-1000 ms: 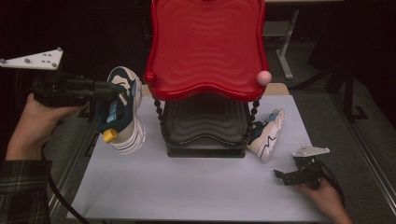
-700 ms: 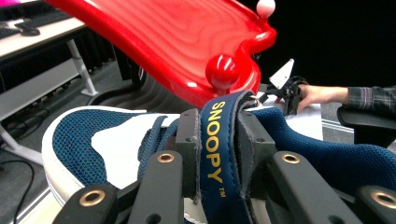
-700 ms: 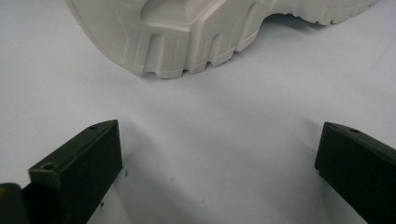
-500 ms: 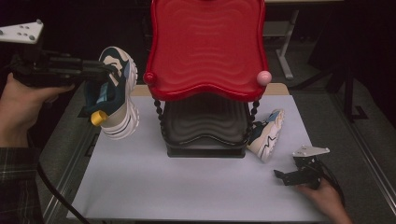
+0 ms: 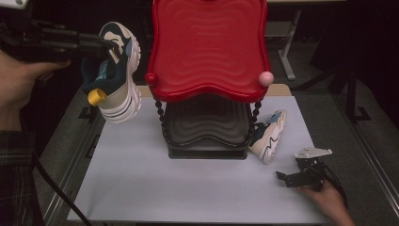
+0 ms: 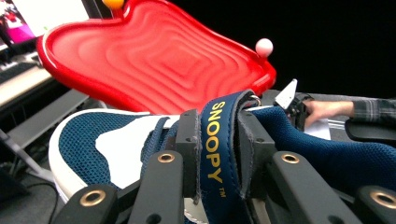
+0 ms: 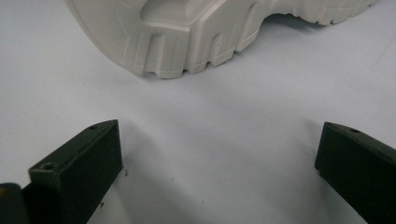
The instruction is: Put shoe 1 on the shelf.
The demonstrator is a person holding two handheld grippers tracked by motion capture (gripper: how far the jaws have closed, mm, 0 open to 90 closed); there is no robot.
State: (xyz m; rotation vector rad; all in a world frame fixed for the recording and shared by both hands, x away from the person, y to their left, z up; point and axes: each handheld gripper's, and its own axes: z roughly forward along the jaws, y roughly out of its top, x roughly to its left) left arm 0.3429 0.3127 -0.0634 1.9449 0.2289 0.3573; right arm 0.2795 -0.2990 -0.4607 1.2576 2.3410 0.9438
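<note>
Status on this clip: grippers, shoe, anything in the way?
Left gripper shut on navy-and-white sneaker, held beside the red wavy rack shelf. Right gripper open, on the table near the second sneaker. Shelf edge close.

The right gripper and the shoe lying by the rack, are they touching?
Apart. The right gripper view shows bare table between the open right gripper and the shoe.
</note>
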